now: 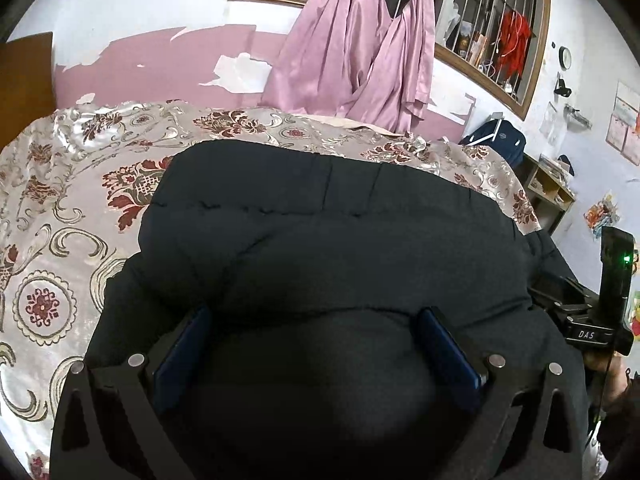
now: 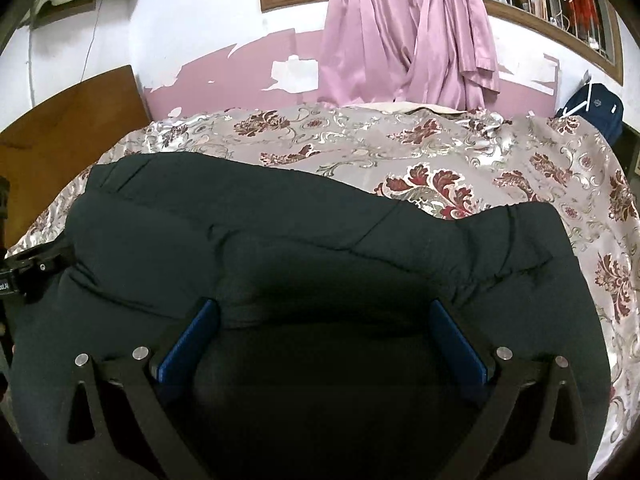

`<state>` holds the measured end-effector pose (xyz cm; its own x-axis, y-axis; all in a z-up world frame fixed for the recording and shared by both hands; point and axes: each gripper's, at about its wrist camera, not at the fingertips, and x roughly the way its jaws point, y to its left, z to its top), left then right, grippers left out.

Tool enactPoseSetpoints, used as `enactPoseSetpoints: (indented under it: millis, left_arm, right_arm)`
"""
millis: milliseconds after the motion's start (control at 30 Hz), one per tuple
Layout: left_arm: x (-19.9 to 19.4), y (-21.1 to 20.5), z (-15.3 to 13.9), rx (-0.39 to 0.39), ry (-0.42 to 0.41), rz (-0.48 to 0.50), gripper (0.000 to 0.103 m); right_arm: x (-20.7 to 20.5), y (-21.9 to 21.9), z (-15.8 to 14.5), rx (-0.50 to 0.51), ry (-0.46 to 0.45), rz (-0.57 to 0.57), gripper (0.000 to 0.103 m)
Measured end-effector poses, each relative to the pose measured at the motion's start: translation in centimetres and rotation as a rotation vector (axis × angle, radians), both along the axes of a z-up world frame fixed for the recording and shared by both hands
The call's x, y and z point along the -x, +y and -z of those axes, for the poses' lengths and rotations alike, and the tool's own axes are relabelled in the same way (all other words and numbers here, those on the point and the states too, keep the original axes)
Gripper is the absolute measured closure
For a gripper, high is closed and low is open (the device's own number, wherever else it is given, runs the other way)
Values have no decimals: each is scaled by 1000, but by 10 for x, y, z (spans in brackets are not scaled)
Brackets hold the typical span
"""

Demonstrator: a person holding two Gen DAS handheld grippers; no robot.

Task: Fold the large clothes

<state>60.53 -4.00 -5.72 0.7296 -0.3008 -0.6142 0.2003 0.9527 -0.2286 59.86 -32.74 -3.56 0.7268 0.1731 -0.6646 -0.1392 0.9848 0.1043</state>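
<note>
A thick black padded jacket (image 1: 320,220) lies spread on a bed with a flowered satin bedspread (image 1: 60,240). My left gripper (image 1: 316,316) hovers low over its near part, blue pads wide apart, with only flat cloth beneath them. In the right wrist view the same jacket (image 2: 280,240) fills the lower frame. My right gripper (image 2: 326,308) stands open above it, its jaws spread wide and no fold pinched. The right gripper's body (image 1: 600,300) shows at the edge of the left view, held by a hand. The left gripper's body (image 2: 24,272) peeks in on the other side.
The bedspread (image 2: 440,148) runs back to a pink-and-white wall. Pink curtains (image 1: 360,60) hang from a barred window behind the bed. A wooden headboard (image 2: 68,128) stands at the left. A dark blue backpack (image 2: 596,104) and a low shelf (image 1: 548,188) sit at the right.
</note>
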Motion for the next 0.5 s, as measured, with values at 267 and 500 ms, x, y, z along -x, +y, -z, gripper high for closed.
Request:
enactPoseSetpoints:
  millis: [267,500]
  left_arm:
    - [-1,1,-1,-4,-3,0,0]
    - [8,25,-12,24,-4,-59,0]
  right_arm:
    - [-1,-3,5,-23,-4,-1,1]
    - [23,-20,-13,-28,-58,53,1]
